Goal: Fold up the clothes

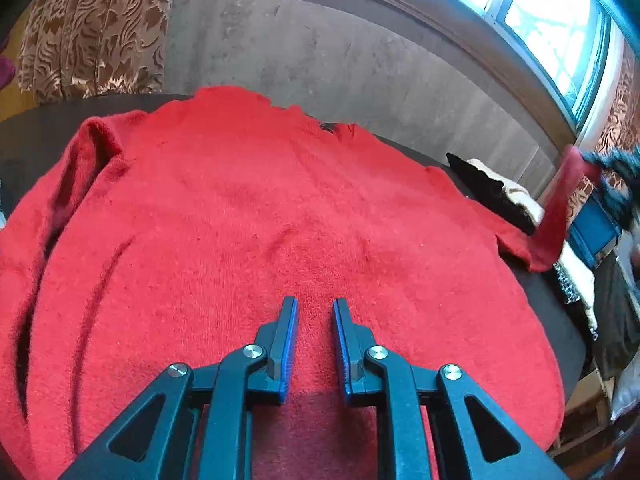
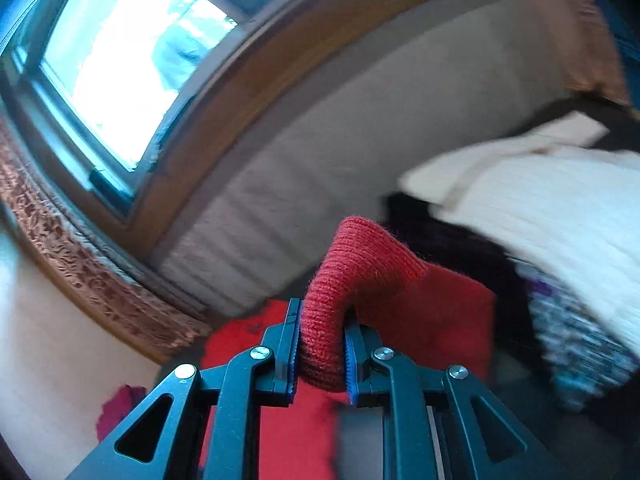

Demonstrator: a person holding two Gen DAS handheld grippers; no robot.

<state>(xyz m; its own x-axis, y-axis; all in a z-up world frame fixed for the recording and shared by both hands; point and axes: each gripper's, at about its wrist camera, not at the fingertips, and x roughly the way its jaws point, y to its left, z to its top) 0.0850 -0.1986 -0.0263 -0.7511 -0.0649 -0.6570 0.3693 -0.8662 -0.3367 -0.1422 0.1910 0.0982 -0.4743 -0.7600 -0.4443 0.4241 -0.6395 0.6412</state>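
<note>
A red knit sweater (image 1: 260, 220) lies spread flat on a dark table (image 1: 32, 136), its left sleeve folded along the side. My left gripper (image 1: 315, 304) hovers low over the sweater's near part, its fingers a narrow gap apart with no fabric bunched between them. The right sleeve (image 1: 560, 208) is lifted off the table at the far right, where my right gripper (image 1: 612, 184) shows as a blur. In the right wrist view my right gripper (image 2: 322, 312) is shut on the ribbed sleeve cuff (image 2: 360, 256), which bulges up above the pads.
A pile of black and white clothes (image 1: 500, 192) sits at the table's right end, seen as white knit (image 2: 540, 200) and patterned fabric (image 2: 576, 344). A grey wall (image 1: 320, 52), a window (image 1: 552, 20) and patterned curtains (image 1: 88, 28) stand behind.
</note>
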